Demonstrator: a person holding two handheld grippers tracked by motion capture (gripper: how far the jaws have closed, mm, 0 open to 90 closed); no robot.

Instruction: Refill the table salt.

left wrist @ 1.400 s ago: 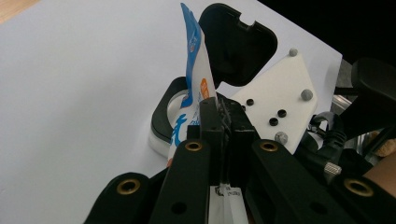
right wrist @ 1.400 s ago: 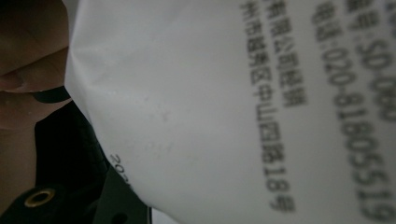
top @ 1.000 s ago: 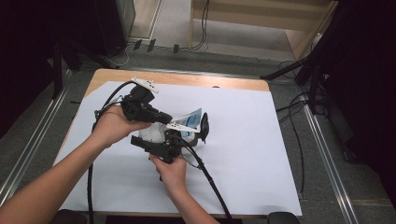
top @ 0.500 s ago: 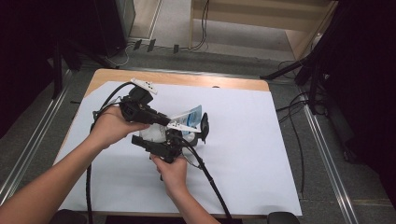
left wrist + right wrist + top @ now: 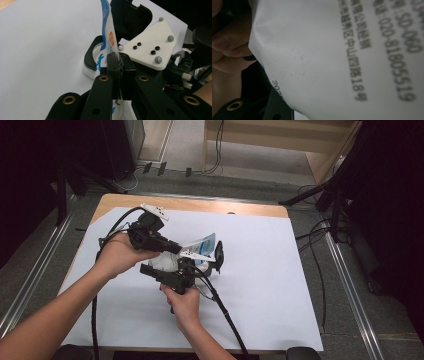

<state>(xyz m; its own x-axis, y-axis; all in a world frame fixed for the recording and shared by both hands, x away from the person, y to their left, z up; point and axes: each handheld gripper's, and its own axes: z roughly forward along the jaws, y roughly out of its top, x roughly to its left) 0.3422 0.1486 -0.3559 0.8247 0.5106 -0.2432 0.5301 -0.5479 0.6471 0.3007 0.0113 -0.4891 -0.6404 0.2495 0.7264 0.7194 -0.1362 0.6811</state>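
A white and blue pouch (image 5: 204,243) hangs above the table between my two grippers. My left gripper (image 5: 178,249) comes in from the left. It is shut on the pouch's thin edge (image 5: 106,25), where its jaws have just been closing tighter, with its pads (image 5: 113,62) pressed flat together on the film. My right gripper (image 5: 199,263) reaches up from below and is shut on the pouch's white body (image 5: 337,50), whose printed side is very close in the right gripper view. One black jaw shows at the bottom left there, and the other is hidden by the pouch.
A white sheet (image 5: 280,285) covers the wooden table (image 5: 235,209). Cables trail from both grippers toward the front edge. Beyond the table are floor cables, dark stands at the left and right, and light wooden furniture (image 5: 280,140) at the back.
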